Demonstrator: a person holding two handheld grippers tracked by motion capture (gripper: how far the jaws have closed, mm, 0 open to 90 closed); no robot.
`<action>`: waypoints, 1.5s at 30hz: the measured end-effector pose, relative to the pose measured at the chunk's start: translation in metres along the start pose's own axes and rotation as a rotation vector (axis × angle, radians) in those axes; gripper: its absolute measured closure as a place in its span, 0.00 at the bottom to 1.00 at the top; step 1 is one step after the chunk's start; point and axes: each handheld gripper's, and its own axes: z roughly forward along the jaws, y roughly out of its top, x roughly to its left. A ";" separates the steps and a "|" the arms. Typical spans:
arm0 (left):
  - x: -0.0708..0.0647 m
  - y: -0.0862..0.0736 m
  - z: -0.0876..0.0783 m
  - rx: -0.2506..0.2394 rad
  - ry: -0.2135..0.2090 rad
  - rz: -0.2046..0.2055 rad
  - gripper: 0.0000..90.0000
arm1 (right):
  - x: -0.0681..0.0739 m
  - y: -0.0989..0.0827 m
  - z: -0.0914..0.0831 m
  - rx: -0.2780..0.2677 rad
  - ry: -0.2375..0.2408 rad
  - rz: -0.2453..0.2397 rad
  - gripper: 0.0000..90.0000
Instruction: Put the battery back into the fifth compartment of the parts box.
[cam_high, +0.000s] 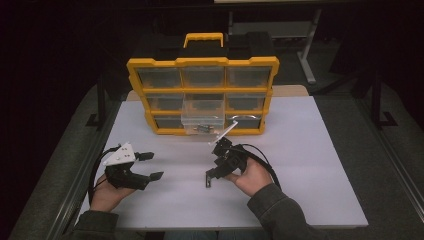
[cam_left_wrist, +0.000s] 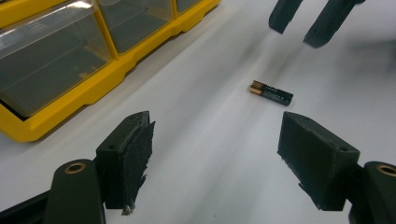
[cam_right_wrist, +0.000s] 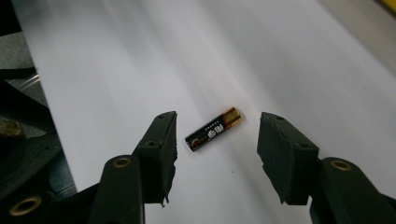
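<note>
Right hand-held gripper (cam_right_wrist: 212, 140) is hanging over the battery (cam_right_wrist: 213, 129) lying bare on the white desk (cam_right_wrist: 289, 60), jaws spread either side to straddle it for pickup; left hand-held gripper (cam_left_wrist: 212, 149) is waiting open nearby.

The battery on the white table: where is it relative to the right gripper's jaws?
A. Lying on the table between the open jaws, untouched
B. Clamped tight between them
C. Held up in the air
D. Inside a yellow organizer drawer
A: in the right gripper view the battery lies flat on the table, with gaps to both jaws of the right gripper.
</note>
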 end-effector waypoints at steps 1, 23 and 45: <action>0.000 0.000 0.000 0.003 -0.001 0.003 0.29 | 0.000 -0.001 0.003 0.004 -0.002 0.005 0.51; 0.000 0.000 0.000 0.001 -0.003 0.004 0.29 | 0.003 -0.004 0.056 0.078 -0.039 0.047 0.59; -0.001 0.000 0.000 -0.001 0.000 0.004 0.29 | -0.012 -0.015 0.057 0.053 -0.014 -0.046 0.85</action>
